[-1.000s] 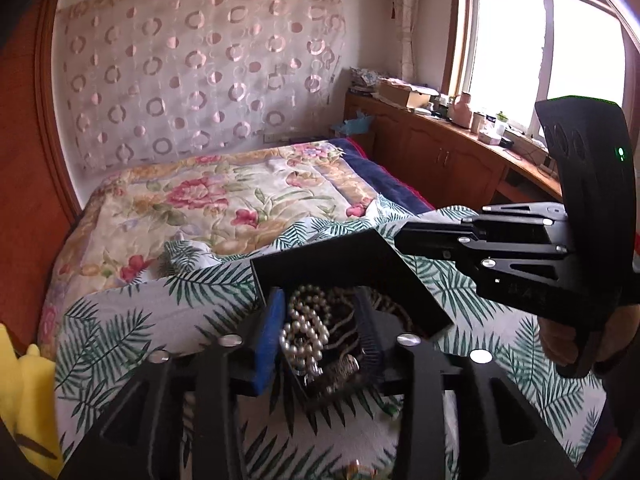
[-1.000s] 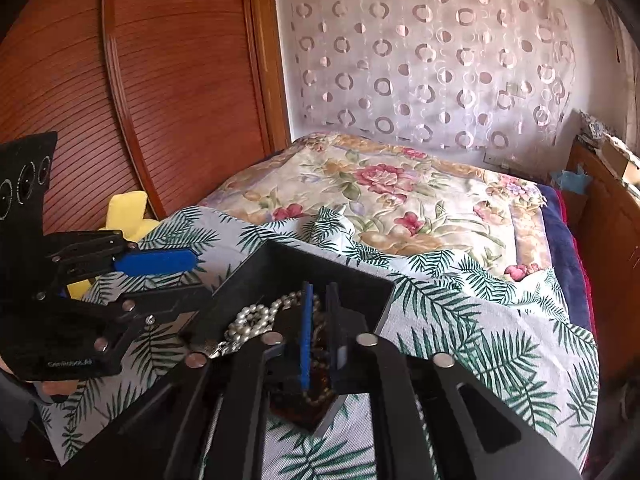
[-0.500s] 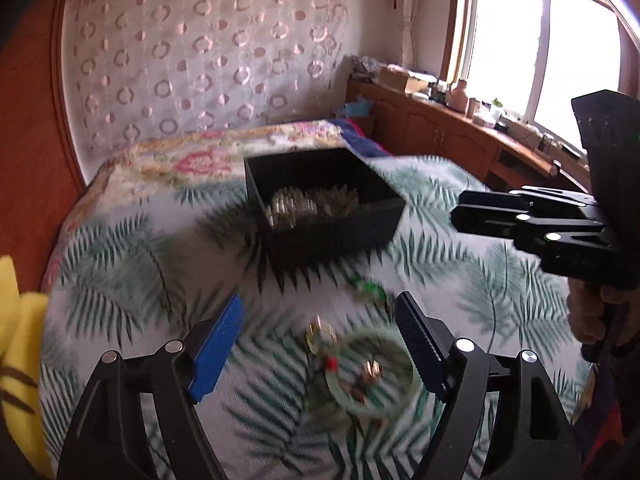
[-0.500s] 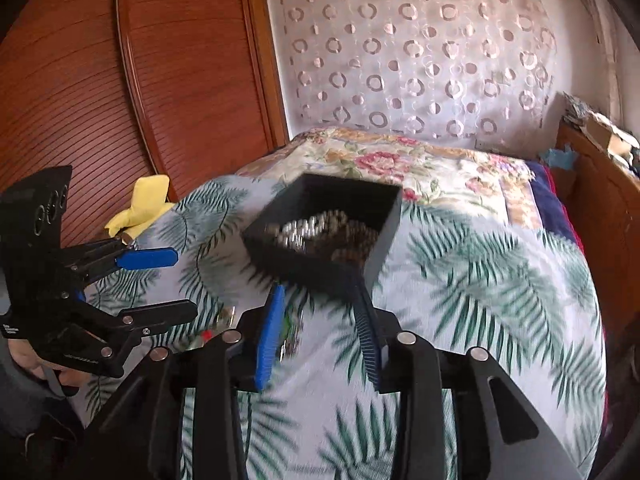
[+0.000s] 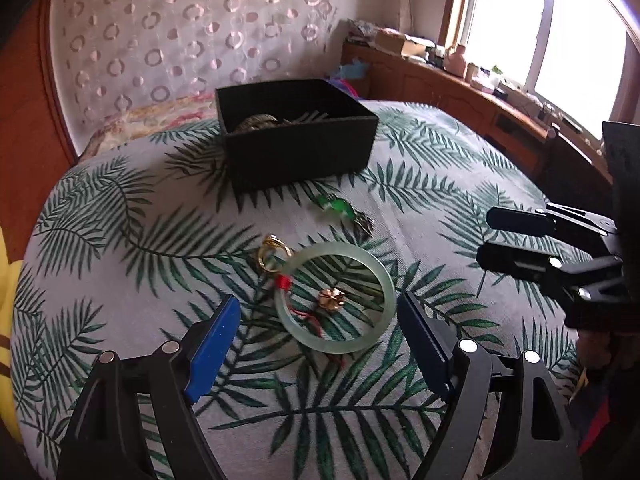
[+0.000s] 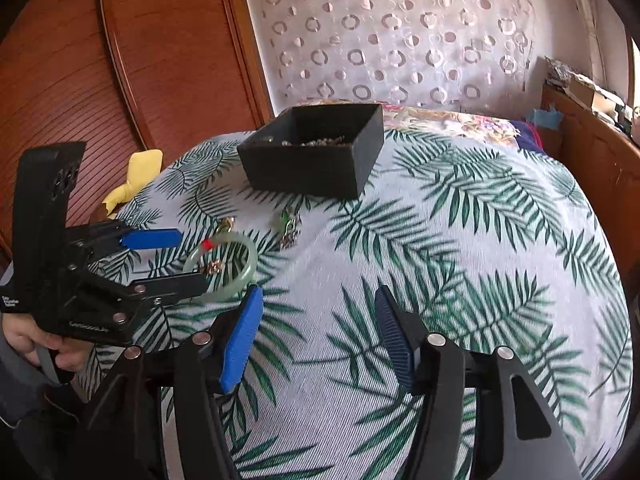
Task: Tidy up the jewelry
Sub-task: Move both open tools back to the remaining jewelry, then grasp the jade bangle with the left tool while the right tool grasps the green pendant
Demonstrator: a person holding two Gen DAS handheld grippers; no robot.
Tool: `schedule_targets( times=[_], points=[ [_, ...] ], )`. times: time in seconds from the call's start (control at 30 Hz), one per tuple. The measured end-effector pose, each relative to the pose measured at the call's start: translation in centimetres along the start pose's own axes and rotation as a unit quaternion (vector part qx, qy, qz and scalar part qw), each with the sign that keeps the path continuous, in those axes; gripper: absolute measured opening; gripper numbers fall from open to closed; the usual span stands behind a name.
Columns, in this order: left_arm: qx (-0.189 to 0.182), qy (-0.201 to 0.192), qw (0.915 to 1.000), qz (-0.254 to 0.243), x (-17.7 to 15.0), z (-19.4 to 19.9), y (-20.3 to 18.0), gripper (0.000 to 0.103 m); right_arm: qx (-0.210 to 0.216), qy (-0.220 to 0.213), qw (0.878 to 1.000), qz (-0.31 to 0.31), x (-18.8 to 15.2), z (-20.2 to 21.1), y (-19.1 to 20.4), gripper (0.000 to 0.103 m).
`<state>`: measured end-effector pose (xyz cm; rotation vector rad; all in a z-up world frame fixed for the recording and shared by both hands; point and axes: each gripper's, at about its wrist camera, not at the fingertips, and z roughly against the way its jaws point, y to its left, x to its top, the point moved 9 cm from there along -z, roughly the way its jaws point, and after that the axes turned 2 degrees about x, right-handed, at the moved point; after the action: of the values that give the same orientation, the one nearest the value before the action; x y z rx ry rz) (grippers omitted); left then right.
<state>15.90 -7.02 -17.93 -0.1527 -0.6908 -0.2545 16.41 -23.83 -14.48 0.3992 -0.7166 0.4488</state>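
Left wrist view.
- Left gripper [image 5: 316, 332]: fingers standing wide apart, gripping nothing, hovering over the near side of the jade bangle.
- Jade bangle [image 5: 384, 280]: pale green, lying flat on the palm-leaf cloth [image 5: 120, 220]; a red thread is tied on its left rim.
- Gold bead charm [image 5: 331, 300]: sitting inside the bangle's ring.
- Gold rings [image 5: 272, 254]: lying just beside the bangle's far left edge, possibly touching it.
- Green pendant [image 5: 340, 208]: lying between the bangle and the box, with a dark metal piece at its right end.
- Black box [image 5: 304, 152]: standing open at the far side of the cloth, already holding jewelry; contents are too dim to sort out.
- Right gripper [image 5: 490, 236]: reaching in from the right edge; fingers parted, holding nothing.

Right wrist view.
- Right gripper [image 6: 318, 340]: fingers spreading wide over bare cloth [image 6: 460, 240], empty.
- Left gripper [image 6: 188, 258]: entering from the left, its two fingers bracketing the bangle [image 6: 252, 264] without closing on it.
- Gold charm [image 6: 214, 267]: showing within the ring.
- Gold rings [image 6: 227, 223] and green pendant [image 6: 290, 224]: lying between bangle and black box [image 6: 312, 168].
- Yellow cloth [image 6: 136, 176]: lying off the bed's left edge, beside the wooden panel.
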Motion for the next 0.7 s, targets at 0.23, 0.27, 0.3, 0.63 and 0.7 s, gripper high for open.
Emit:
schedule_targets(
  times=[0.23, 0.27, 0.3, 0.63, 0.7],
  points=[
    [0.012, 0.020, 0.9996, -0.013, -0.1, -1.2, -0.9, 0.077, -0.011, 0.004, 1.000, 0.006, -1.0, -0.1, 0.1, 0.061],
    [0.015, 0.023, 0.9995, -0.013, -0.2, -1.4, -0.9, 0.077, -0.011, 0.002, 1.000, 0.007, -1.0, -0.1, 0.2, 0.061],
    [0.020, 0.022, 0.9994, -0.017, -0.1, -1.5, -1.0, 0.077, -0.013, 0.000, 1.000, 0.009, -1.0, 0.0, 0.2, 0.061],
    [0.033, 0.011, 0.9986, -0.039, -0.3, -1.0, -1.0, 0.067, -0.013, 0.002, 1.000, 0.009, -1.0, 0.1, 0.3, 0.061],
    [0.025, 0.001, 0.9990, -0.038, -0.3, -0.4, -1.2, 0.067, -0.013, 0.004, 1.000, 0.012, -1.0, 0.1, 0.3, 0.061]
  ],
)
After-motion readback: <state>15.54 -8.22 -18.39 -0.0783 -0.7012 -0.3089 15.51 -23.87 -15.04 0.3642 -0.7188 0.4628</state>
